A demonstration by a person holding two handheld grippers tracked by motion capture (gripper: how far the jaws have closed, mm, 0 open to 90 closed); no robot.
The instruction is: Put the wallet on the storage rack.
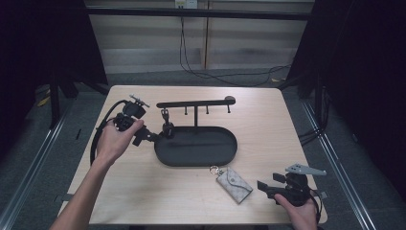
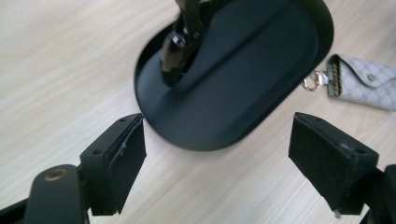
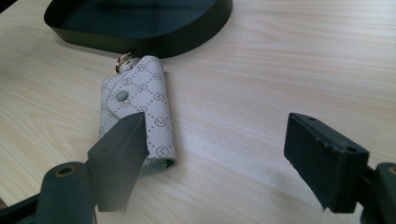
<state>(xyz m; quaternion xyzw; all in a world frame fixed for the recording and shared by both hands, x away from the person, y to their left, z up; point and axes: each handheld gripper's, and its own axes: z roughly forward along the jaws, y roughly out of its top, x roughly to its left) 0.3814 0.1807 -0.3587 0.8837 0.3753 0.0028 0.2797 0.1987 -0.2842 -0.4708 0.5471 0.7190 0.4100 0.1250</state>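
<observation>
A black oval tray (image 1: pixel 225 143) carries a T-shaped rack (image 1: pixel 196 103) with several hooks. From the leftmost hook hangs a black key fob (image 1: pixel 167 127), its lower end at the tray's left end; it also shows in the left gripper view as the fob (image 2: pixel 175 56). My left gripper (image 1: pixel 152 136) stands open just left of the tray (image 2: pixel 261 56), its jaws (image 2: pixel 217 130) empty. A beige patterned key pouch (image 1: pixel 233 184) with a metal ring lies in front of the tray. My right gripper (image 1: pixel 268 183) is open to its right; in its own view the gripper (image 3: pixel 215 123) has the pouch (image 3: pixel 140 93) beside its left jaw.
The wooden table (image 1: pixel 268 120) has rounded corners, with bare wood right of the tray and along the front left. Cables trail from both grippers. Dark curtains and metal floor rails flank the table.
</observation>
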